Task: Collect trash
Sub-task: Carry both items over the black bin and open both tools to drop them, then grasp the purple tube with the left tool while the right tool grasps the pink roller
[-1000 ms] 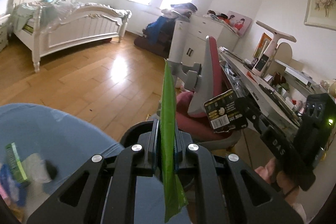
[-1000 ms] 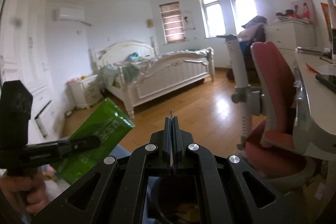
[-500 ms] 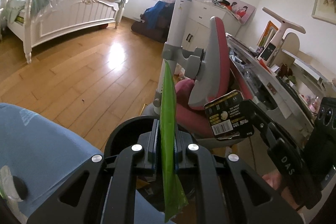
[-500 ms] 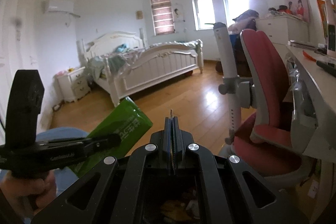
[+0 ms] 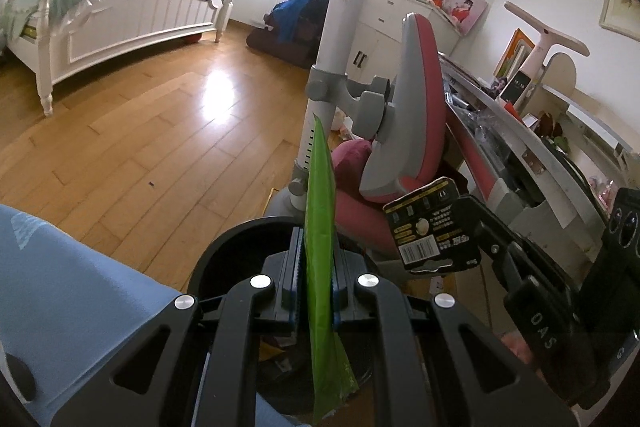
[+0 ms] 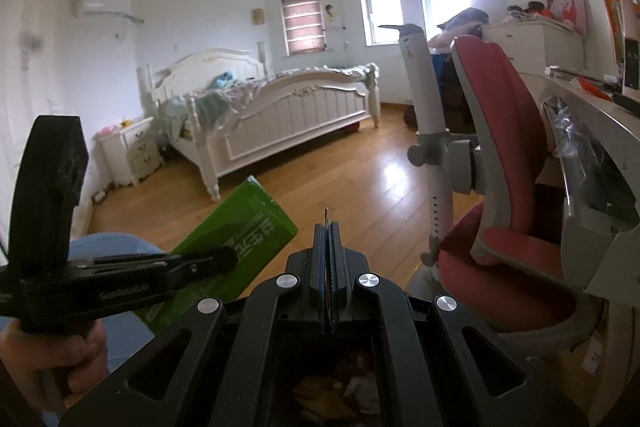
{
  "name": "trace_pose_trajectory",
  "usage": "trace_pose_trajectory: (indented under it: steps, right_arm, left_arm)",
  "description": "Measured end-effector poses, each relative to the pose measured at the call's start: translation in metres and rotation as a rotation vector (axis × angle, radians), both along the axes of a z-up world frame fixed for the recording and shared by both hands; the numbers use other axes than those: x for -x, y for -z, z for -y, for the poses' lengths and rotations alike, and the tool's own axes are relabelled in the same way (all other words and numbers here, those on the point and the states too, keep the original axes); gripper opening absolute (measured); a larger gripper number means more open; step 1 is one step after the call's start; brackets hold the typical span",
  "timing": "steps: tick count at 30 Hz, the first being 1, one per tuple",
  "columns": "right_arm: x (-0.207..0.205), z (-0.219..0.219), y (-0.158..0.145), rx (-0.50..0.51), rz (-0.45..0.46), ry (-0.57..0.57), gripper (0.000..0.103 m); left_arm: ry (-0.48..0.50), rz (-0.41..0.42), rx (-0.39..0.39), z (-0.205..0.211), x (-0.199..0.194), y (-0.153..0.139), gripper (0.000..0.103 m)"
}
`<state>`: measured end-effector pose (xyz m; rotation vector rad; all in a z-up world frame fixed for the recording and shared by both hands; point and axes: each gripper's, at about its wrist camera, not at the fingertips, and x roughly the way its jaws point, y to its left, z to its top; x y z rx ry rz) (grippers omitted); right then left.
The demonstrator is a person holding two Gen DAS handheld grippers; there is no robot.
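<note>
Over black bin [image 5: 224, 247]: left hand-held gripper [image 5: 316, 267] clamps green wrapper [image 5: 320, 211]; right hand-held gripper [image 6: 329, 267] clamps black-yellow card [image 5: 432, 227].

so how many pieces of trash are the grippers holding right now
2: a green wrapper clamped in the left gripper, and a black-and-yellow card clamped in the right gripper, both above the black bin.

Wooden floor [image 5: 160, 147], white bed [image 5: 132, 15], pink chair [image 6: 508, 187], black bin [image 5: 224, 263] standing on it

Glossy wood floor [image 5: 132, 143]; green wrapper [image 5: 320, 227], probably plastic film.
</note>
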<state>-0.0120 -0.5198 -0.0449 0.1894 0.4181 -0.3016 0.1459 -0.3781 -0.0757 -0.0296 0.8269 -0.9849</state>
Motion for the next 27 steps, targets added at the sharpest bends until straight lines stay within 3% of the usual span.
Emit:
trace_pose_trajectory:
  steps: [5,6,7,8,9,11,12,13,15,19,27]
  right_arm:
    - [-0.007,0.006,0.005,0.013,-0.02,0.022,0.003]
    - [-0.008,0.007,0.006,0.018,-0.03,0.029,0.003]
    - [-0.01,0.008,0.007,0.024,-0.041,0.033,0.003]
    - [-0.012,0.009,0.009,0.035,-0.058,0.035,0.003]
    - [-0.013,0.009,0.011,0.046,-0.074,0.035,0.008]
    - [-0.013,0.009,0.015,0.067,-0.092,0.039,0.037]
    - [-0.01,0.009,0.015,0.066,-0.075,0.046,0.065]
    - [-0.006,0.008,0.015,0.061,-0.054,0.052,0.079]
    - [0.002,0.007,0.012,0.038,-0.021,0.051,0.081]
    - [0.004,-0.002,0.012,0.02,-0.04,0.025,0.081]
    - [-0.007,-0.059,0.003,-0.086,-0.047,-0.168,0.085]
  left_arm:
    - [0.03,-0.015,-0.028,0.015,-0.004,0.006,0.02]
    - [0.039,-0.013,-0.044,0.019,-0.005,0.007,0.038]
    - [0.037,-0.006,-0.055,0.02,-0.006,0.008,0.071]
    - [0.022,0.01,-0.055,0.019,-0.006,0.007,0.084]
    - [0.008,0.024,-0.041,0.016,-0.007,0.006,0.089]
    - [0.003,0.026,-0.031,0.01,-0.007,0.004,0.089]
    - [-0.004,0.019,-0.031,0.008,-0.008,0.003,0.089]
    - [-0.012,0.011,-0.03,0.004,-0.008,0.002,0.089]
    - [-0.031,0.004,-0.029,-0.007,-0.007,-0.001,0.089]
    - [-0.079,0.013,-0.058,-0.037,0.001,-0.012,0.092]
    - [-0.248,0.055,-0.082,-0.153,0.028,-0.043,0.096]
